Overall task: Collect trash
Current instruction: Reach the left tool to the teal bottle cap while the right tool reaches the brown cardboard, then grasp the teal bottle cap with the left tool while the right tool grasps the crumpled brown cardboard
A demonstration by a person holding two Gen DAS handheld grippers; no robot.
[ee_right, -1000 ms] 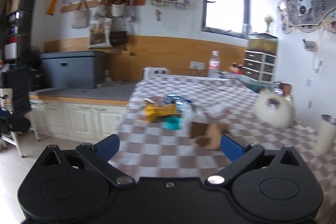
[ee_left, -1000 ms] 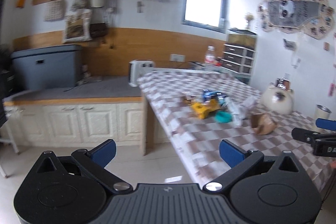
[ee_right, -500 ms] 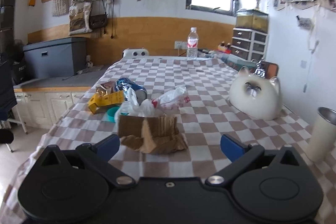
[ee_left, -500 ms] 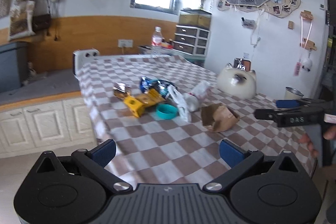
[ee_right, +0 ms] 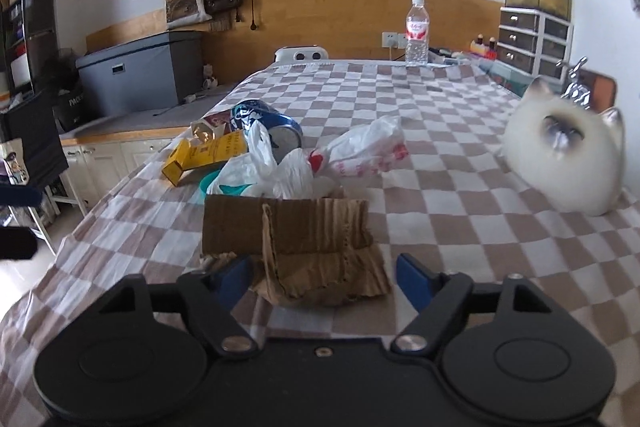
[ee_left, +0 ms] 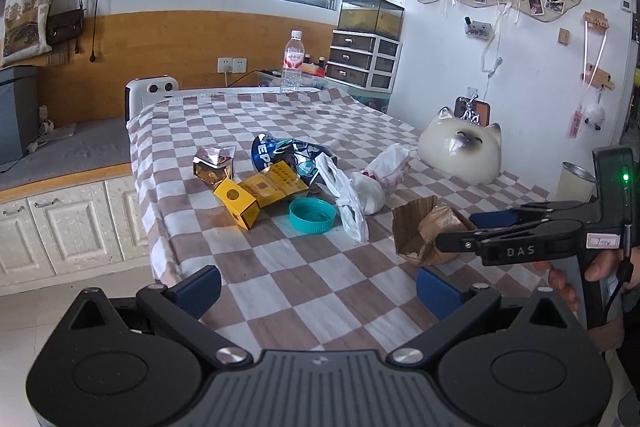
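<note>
A torn brown cardboard piece (ee_right: 304, 231) (ee_left: 416, 231) lies on the checkered table (ee_left: 260, 267). My right gripper (ee_right: 324, 281) (ee_left: 456, 229) straddles it. Its jaws are closing with the cardboard between them, and a gap still shows at the right pad (ee_right: 412, 279). Behind the cardboard lie white plastic bags (ee_right: 360, 147) (ee_left: 360, 191), a flattened yellow box (ee_left: 256, 193) (ee_right: 204, 155), a teal lid (ee_left: 312, 215), a crushed blue can (ee_left: 276, 151) and a gold wrapper (ee_left: 214, 167). My left gripper (ee_left: 318, 291) is open over the table's near edge, holding nothing.
A white cat-shaped ornament (ee_left: 460, 151) (ee_right: 560, 163) sits on the right of the table, with a metal cup (ee_left: 576, 183) beyond it. A water bottle (ee_left: 293, 67) stands at the far end. The table's left edge drops to floor beside white cabinets (ee_left: 60, 223).
Both grippers swung in toward the table and lower. The right one came up to the cardboard and its jaws narrowed around it. The left one now faces the trash pile.
</note>
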